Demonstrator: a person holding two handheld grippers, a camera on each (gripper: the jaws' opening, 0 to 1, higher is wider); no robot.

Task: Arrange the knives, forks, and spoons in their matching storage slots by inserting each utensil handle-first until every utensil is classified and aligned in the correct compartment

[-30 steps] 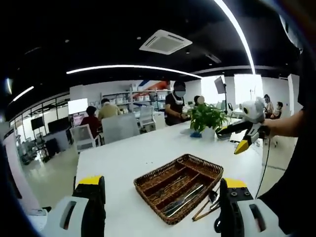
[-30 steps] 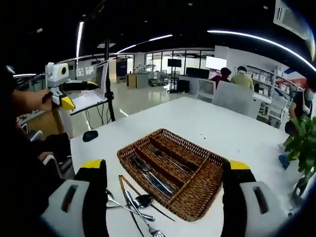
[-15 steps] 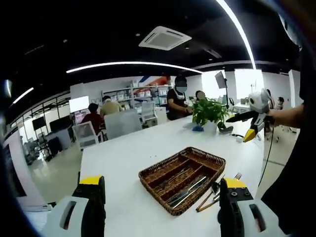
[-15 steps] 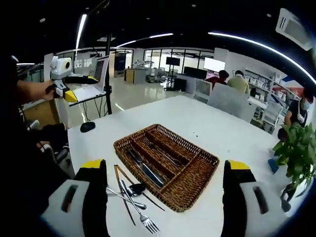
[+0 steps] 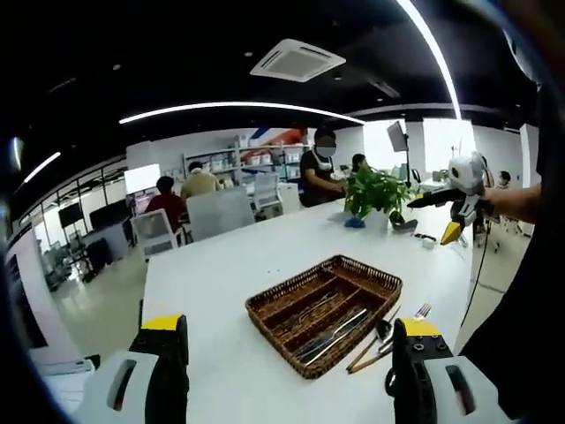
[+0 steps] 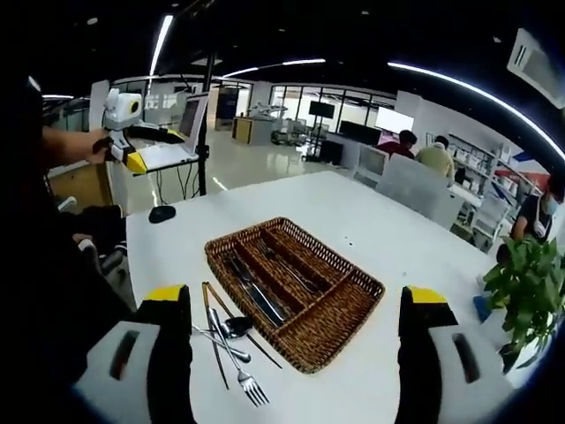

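Looking along the left tongs (image 5: pixel 287 375), we see their jaws spread wide with nothing between them. Ahead of them on the white counter (image 5: pixel 229 265) sits the wicker tray (image 5: pixel 324 309), with several knives and forks already lying in its slots. Just beside the tray's near-right edge, close to our right jaw, a few loose utensils (image 5: pixel 388 331) wait on the counter: a spoon, a fork and what look like chopsticks. The right tongs (image 5: pixel 457 201) hang raised in the air far off to the right, well above the counter. Compared with a second ago, the tray reads a little farther from us and the right tongs sit higher and farther away.

From the right tongs (image 6: pixel 296 371), again wide open and empty, the wicker tray (image 6: pixel 296 287) lies straight ahead, partly filled. The loose utensils (image 6: pixel 228 340) lie just inside our left jaw, touching one another: a fork, spoons, dark chopsticks. The left tongs (image 6: pixel 128 132) float up at the far left. Against the earlier picture, this view has pulled back and up.

We judge the sorting partly done; the loose pile is left.
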